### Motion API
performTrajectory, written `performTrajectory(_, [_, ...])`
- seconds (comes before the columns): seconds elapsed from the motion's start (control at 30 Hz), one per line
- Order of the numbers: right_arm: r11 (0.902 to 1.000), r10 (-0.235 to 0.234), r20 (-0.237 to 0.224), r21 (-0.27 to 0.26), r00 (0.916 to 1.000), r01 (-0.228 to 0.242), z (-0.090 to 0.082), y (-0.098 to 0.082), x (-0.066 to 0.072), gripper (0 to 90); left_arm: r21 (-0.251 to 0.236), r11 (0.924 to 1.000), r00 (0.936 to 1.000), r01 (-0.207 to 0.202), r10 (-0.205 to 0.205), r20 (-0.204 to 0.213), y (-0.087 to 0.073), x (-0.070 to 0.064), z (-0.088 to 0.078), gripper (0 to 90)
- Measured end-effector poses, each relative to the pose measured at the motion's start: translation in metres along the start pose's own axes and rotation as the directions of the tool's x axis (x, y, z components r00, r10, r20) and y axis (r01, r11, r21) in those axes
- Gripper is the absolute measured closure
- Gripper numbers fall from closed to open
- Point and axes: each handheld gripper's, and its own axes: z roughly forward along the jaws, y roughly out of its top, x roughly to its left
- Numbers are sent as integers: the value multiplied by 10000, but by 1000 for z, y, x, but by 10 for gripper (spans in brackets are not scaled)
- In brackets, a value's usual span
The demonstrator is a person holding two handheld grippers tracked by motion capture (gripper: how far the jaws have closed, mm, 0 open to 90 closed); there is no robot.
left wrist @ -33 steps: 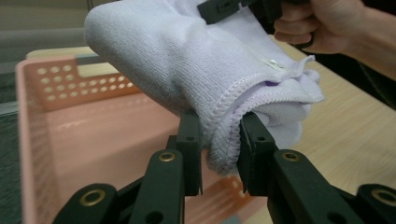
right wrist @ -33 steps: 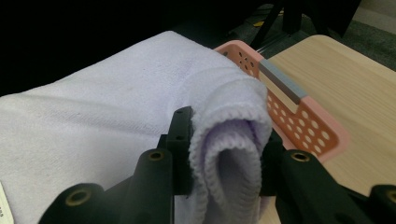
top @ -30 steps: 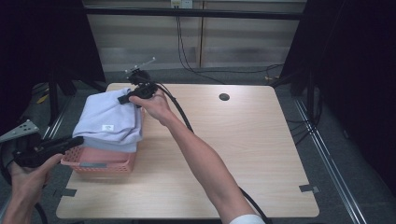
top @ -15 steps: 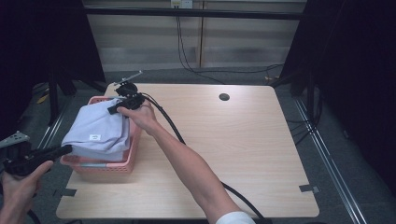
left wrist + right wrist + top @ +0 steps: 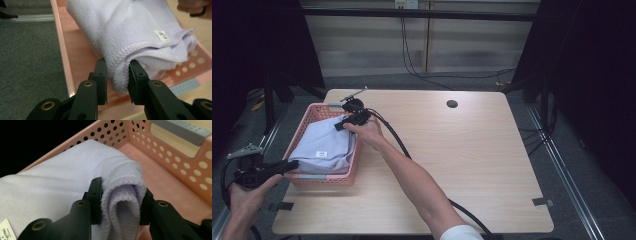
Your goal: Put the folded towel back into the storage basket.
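Towel in the basket, left of frame

My right arm stretches diagonally up-left, left hand low at bottom left; both grippers clamped on towel folds, jaws just easing apart.

tool: black jaws, brass screws | cable: black | sleeve: white

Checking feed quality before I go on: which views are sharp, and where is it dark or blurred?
High view: table evenly lit, surroundings dark, pink basket clear. Left gripper view: folded towel sharp at its hem, softer farther off. Right gripper view: towel and basket wall in focus, upper left corner black.
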Motion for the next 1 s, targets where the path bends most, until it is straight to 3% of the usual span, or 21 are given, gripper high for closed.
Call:
performTrajectory(0.1, [9999, -94, 86, 69, 9999, 93, 2, -1, -1, 596, 108, 9997, 9996, -228, 226, 167, -1, -2, 2, 687])
performTrajectory(0.13, [9997, -109, 330, 242, 9994, 101, 2, -2, -3, 541, 218, 9994, 9996, -286, 284, 94, -1, -4, 4, 602])
performTrajectory(0.17, [9997, -109, 330, 242, 9994, 101, 2, -2, -3, 541, 277, 9987, 9990, -436, 434, 91, -1, -7, 4, 602])
performTrajectory(0.2, [9999, -128, 173, -41, 9998, 129, -1, -3, -8, 481, 270, 9983, 9986, -525, 523, 101, -1, -10, 5, 504])
performTrajectory(0.23, [9999, -128, 173, -41, 9998, 129, -1, -3, -8, 481, 196, 9986, 9988, -495, 495, 28, -1, -13, 4, 504])
performTrajectory(0.33, [9995, -250, 115, -201, 9996, 252, -10, -1, -9, 407, -140, 9984, 9985, -552, 552, -12, 4, -19, 0, 392])
performTrajectory(0.57, [9962, -694, -40, -535, 9976, 691, -35, -3, -6, 368, -596, 9968, 9985, -527, 535, 117, 18, -37, -2, 342])
performTrajectory(0.8, [9901, -877, -96, -1109, 9961, 861, -83, -24, -15, 351, -669, 9948, 9966, -772, 790, 251, 28, -64, 7, 365])
performTrajectory(0.87, [9890, -911, -65, -1179, 9958, 897, -89, -28, -16, 352, -669, 9941, 9963, -851, 859, 85, 32, -73, 10, 365])
performTrajectory(0.9, [9871, -1047, 50, -1213, 9945, 1045, -103, -36, -17, 353, -736, 9934, 9959, -883, 893, 106, 33, -77, 12, 365])
performTrajectory(0.97, [9863, -1024, 150, -1285, 9946, 1035, -110, -39, -18, 353, -796, 9921, 9945, -966, 994, 315, 36, -87, 17, 365])
performTrajectory(1.0, [9842, -1032, 272, -1419, 9943, 1060, -126, -48, -21, 352, -762, 9919, 9925, -1014, 1061, 607, 38, -97, 23, 364])
